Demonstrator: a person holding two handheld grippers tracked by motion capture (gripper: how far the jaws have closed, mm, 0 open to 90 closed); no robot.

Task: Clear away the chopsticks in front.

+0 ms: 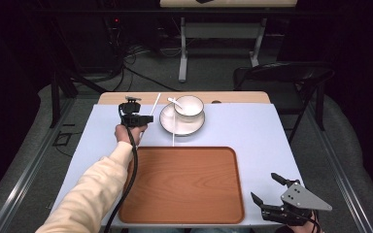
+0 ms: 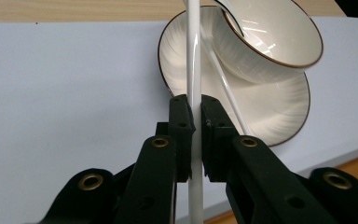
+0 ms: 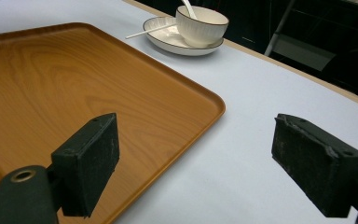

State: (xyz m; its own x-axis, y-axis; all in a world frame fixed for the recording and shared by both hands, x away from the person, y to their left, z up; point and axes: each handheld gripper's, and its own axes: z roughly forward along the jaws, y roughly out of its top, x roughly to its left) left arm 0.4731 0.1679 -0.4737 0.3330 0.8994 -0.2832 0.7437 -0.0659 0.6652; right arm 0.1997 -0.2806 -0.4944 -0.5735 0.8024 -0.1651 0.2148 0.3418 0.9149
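My left gripper (image 1: 148, 118) (image 2: 194, 109) is shut on a thin white chopstick (image 1: 156, 102) (image 2: 193, 56), just left of a white plate (image 1: 167, 124) (image 2: 270, 116). The held chopstick runs up past the plate's rim. A second white chopstick (image 1: 173, 138) (image 2: 226, 88) (image 3: 144, 31) rests on the plate, its end out over the table. On the plate stands a white bowl (image 1: 190, 107) (image 2: 275, 42) (image 3: 201, 25) with a white spoon (image 1: 174, 101) (image 3: 189, 8) in it. My right gripper (image 1: 263, 186) (image 3: 196, 158) stands open and empty at the near right corner.
A wooden tray (image 1: 184, 184) (image 3: 51, 84) lies bare at the near middle of the pale blue table cover (image 1: 252, 131). A black folding chair (image 1: 281, 77) stands behind the table's far right. Cables and table legs sit on the floor beyond.
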